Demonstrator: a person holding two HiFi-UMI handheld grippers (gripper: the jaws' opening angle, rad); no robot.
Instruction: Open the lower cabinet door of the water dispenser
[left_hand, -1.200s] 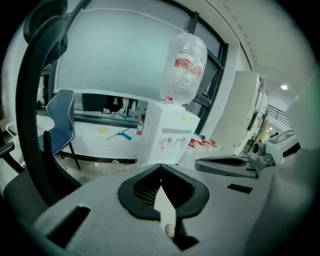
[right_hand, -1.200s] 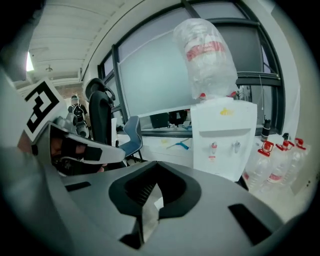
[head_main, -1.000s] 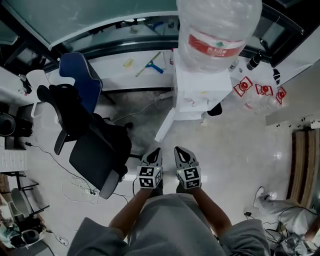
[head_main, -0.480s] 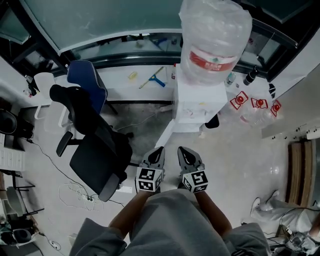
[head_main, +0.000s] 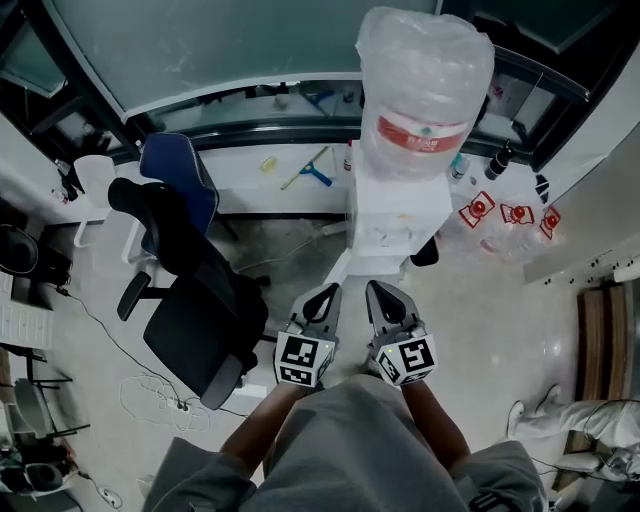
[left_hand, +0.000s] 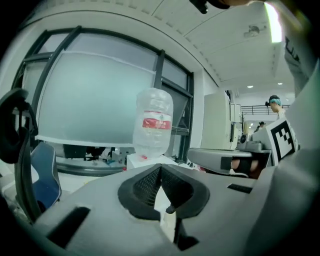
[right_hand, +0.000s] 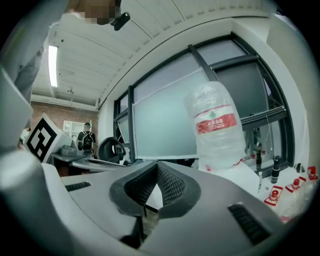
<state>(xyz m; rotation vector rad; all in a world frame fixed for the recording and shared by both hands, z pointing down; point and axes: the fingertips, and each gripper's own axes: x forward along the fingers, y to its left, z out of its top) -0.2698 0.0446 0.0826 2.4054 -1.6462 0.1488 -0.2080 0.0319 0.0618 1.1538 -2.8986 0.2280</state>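
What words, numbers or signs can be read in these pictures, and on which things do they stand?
No text can be read for certain.
Bottle label: white print on red, too blurred to read.
Floor bottles: red labels, too small to read.
Marker cubes: black-and-white square patterns, no words.

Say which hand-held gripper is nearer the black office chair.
Left. The left hand-held gripper is beside the black office chair; the right hand-held gripper is farther, beyond the left.

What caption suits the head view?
Left tongs and right tongs, shut, face a water dispenser topped by a bottle.
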